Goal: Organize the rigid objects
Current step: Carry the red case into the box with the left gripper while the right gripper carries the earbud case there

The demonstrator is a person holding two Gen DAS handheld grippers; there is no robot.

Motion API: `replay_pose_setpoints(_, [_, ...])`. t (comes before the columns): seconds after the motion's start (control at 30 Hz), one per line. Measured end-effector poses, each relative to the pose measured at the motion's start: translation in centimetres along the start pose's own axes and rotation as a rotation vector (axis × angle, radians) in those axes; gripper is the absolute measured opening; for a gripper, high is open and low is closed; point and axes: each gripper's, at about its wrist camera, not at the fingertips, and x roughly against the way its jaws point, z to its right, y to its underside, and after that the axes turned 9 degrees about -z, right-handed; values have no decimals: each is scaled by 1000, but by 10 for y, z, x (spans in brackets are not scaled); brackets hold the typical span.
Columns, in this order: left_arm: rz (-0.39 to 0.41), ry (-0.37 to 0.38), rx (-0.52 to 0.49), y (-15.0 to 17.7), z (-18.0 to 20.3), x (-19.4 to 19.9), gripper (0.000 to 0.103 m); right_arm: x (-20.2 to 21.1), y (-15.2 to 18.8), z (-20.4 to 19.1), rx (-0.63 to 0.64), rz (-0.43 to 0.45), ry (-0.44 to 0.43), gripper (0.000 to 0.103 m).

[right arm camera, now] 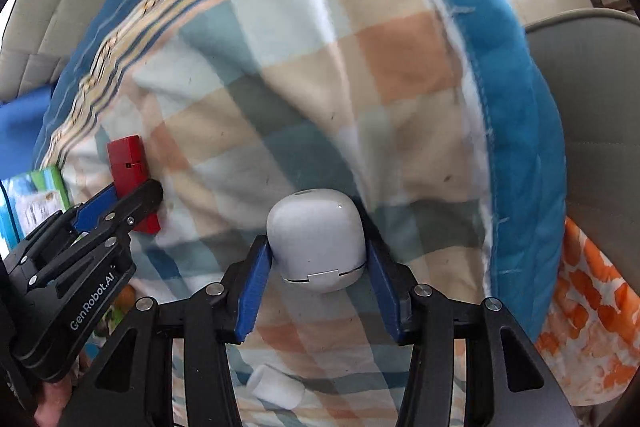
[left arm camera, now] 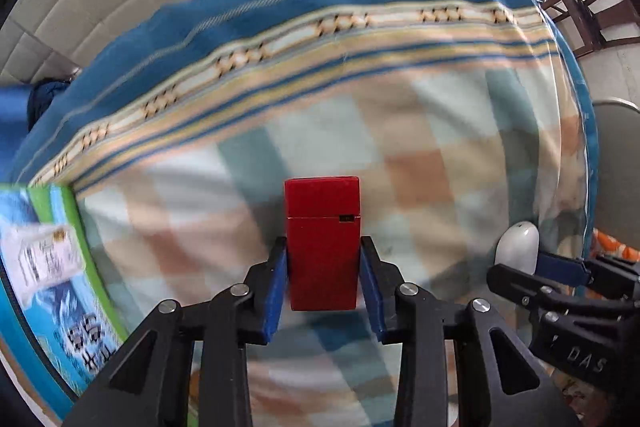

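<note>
Two rigid things are in hand at once, each carried above the checked blanket (left arm camera: pixel 440 131) of a bed. Nearest in the left wrist view, the left gripper (left arm camera: pixel 325 279) is clenched on a red box (left arm camera: pixel 323 243); its blue fingers (left arm camera: pixel 276 287) press the two long side faces of the lower half, while the lidded upper part stands clear beyond the tips. It looks hard, flat-sided and probably light, so a squeeze across those parallel faces should hold firm; a grip higher up might press on the lid seam. In the right wrist view the right gripper (right arm camera: pixel 318 267) grasps a white rounded case (right arm camera: pixel 316 243) across its widest part, its fingers (right arm camera: pixel 256 279) touching both flanks near the hinge line. That shell seems smooth and curved, so I judge it slippery and apt to squirt out unless held at the broadest girth. A small white cylinder (right arm camera: pixel 276 387) lies on the blanket below. Further left, a green and blue printed box (left arm camera: pixel 52 267) rests beside the blanket's striped border.
</note>
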Motion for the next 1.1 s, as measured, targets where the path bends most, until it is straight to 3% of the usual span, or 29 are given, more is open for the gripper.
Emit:
replay_pose_setpoints(0.13, [-42,35,23,28,-12,-9,31,-13,14,-3,36,-28,16,51])
replay_pose_setpoints(0.3, [-35,97,71,33,-20,-17,38,-24,13,-8,7,-3,39,52])
replay_pose_setpoints(0.5, [-18,-7,30,26,-3,-13,31,-25,10,-32,-3,11,112,50])
replay_pose_setpoints(0.57, [-13,-11,30,30,1,-11,31,-27,11,-43,0,14,134,50])
replay_pose_setpoints(0.83, [37,42,60,57,-5,20,31,-18,50,-56,32,29,85,49])
replay_pose_setpoints(1.1, [133,89,86,90,-18,73,31,26,91,-80,98,91,36,49])
